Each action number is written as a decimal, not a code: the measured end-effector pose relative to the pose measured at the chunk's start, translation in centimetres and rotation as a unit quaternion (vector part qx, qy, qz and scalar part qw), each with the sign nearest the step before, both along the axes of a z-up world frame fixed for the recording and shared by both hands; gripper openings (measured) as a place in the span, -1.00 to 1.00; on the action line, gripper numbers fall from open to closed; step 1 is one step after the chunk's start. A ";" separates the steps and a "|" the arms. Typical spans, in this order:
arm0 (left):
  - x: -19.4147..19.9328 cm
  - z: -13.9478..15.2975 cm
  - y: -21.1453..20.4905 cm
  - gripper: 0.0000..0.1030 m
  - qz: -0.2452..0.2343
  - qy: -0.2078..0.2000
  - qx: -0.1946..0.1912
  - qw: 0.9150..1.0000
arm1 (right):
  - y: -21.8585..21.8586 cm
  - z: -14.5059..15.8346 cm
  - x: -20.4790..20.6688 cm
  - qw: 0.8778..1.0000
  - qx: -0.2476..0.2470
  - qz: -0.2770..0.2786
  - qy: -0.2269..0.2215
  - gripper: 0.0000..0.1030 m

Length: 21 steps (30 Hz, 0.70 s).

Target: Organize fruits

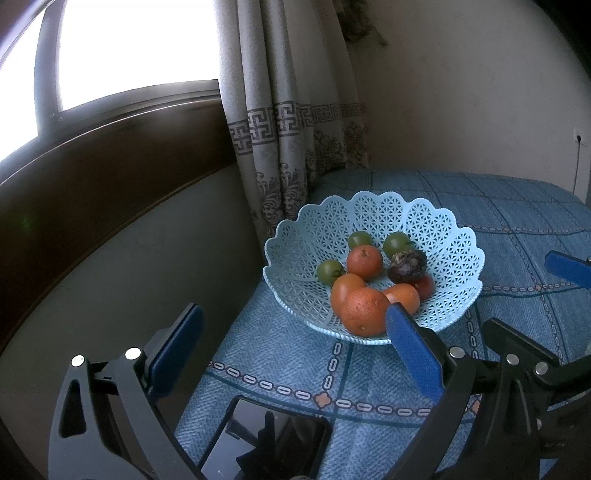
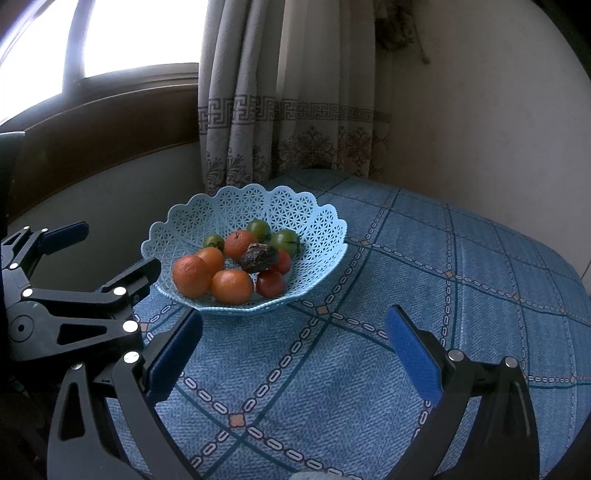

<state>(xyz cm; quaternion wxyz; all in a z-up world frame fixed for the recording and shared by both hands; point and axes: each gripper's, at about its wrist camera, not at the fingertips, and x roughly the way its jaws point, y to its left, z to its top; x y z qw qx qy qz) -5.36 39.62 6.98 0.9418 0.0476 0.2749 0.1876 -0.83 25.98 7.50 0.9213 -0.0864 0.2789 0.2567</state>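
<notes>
Both claws spread, empty: left claw [image 1: 291,332], right claw [image 2: 295,339]. Basket [image 2: 314,221] of fruit on counter [image 2: 443,295]. Phone [image 1: 266,443] only in left view.

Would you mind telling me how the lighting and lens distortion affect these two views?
Left wrist view: the window is blown out white, the wall below it dark, and the basket evenly lit. Right wrist view: the window is overexposed too, the fruit stays readable, and the fisheye bends the tablecloth lines.

Both wrist views look down, near, sharing the basket [image 1: 458,236] of fruit.
</notes>
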 end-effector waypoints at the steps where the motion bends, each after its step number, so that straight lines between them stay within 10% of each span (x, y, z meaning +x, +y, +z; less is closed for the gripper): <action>1: 0.0 0.0 0.0 0.94 0.000 0.000 0.000 1.000 | 0.0 0.0 0.0 1.000 0.000 0.000 0.000 0.90; 21: 0.0 0.1 0.0 0.94 -0.002 0.000 0.000 1.000 | -0.7 -0.1 1.0 1.000 -0.005 -0.015 0.014 0.90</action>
